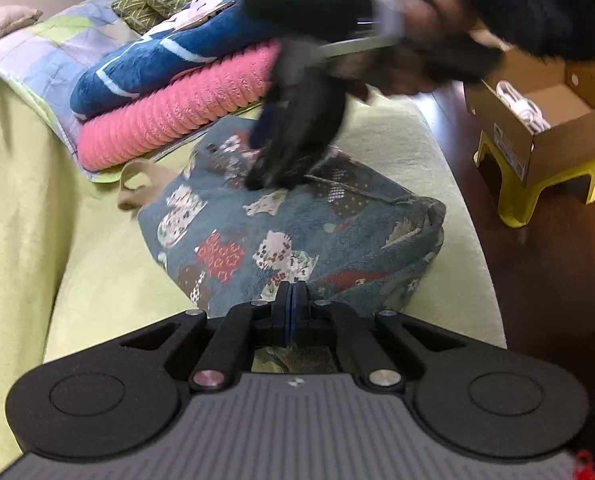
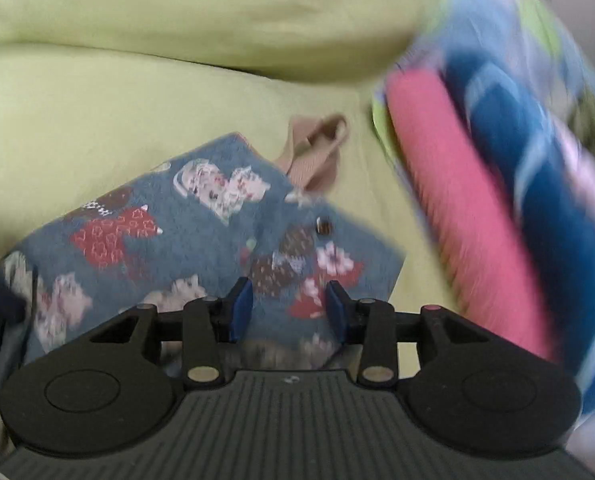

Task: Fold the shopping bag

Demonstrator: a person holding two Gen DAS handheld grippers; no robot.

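The shopping bag (image 1: 297, 232) is blue fabric with cat patterns. It lies folded on a light green sofa seat (image 1: 97, 272). Its beige handles (image 1: 137, 184) stick out at the far left. My left gripper (image 1: 294, 292) is shut on the bag's near edge. My right gripper shows blurred in the left wrist view (image 1: 273, 176), tips on the bag's far part. In the right wrist view the right gripper (image 2: 289, 304) is open just over the bag (image 2: 169, 240), with the beige handles (image 2: 317, 152) beyond.
A pink towel (image 1: 177, 116) and a blue blanket (image 1: 169, 52) are stacked on a patterned cloth at the far side; they also show in the right wrist view (image 2: 469, 216). A cardboard box (image 1: 537, 120) sits on a yellow stool (image 1: 537, 184) on the dark floor at right.
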